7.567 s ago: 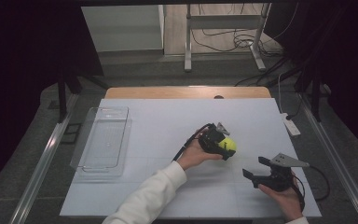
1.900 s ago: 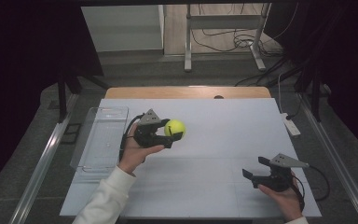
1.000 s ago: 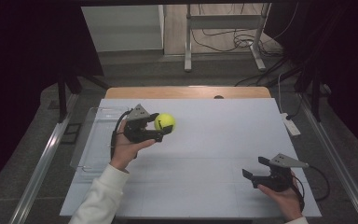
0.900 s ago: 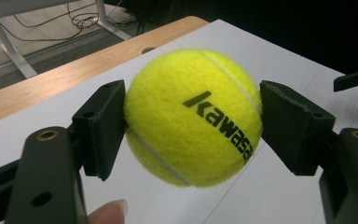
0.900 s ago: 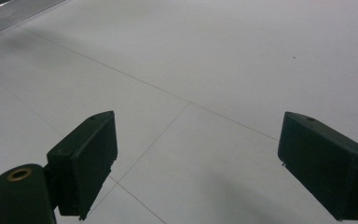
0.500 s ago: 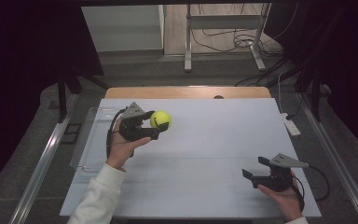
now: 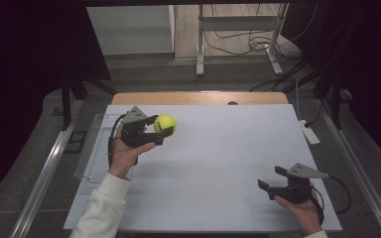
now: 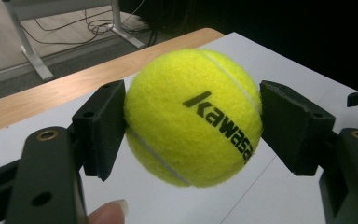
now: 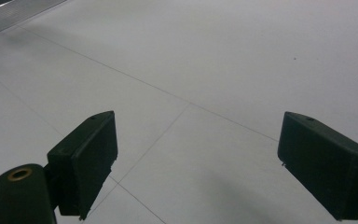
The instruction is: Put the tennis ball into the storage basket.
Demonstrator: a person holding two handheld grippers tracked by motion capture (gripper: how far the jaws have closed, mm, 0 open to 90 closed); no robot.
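Left gripper (image 7: 159, 130) jaws clamp the tennis ball (image 7: 165, 124) beside clear tray (image 7: 93, 148); right gripper (image 7: 270, 179) jaws wide

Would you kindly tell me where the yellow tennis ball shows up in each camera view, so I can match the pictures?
High view: the fuzzy yellow tennis ball sits left of centre, clamped in the left claw above the table.
Left gripper view: the ball is at the centre, pressed between the two black jaws.
Right gripper view: the ball is not in it; open jaws over bare surface.
Shared landmark: the white table top.
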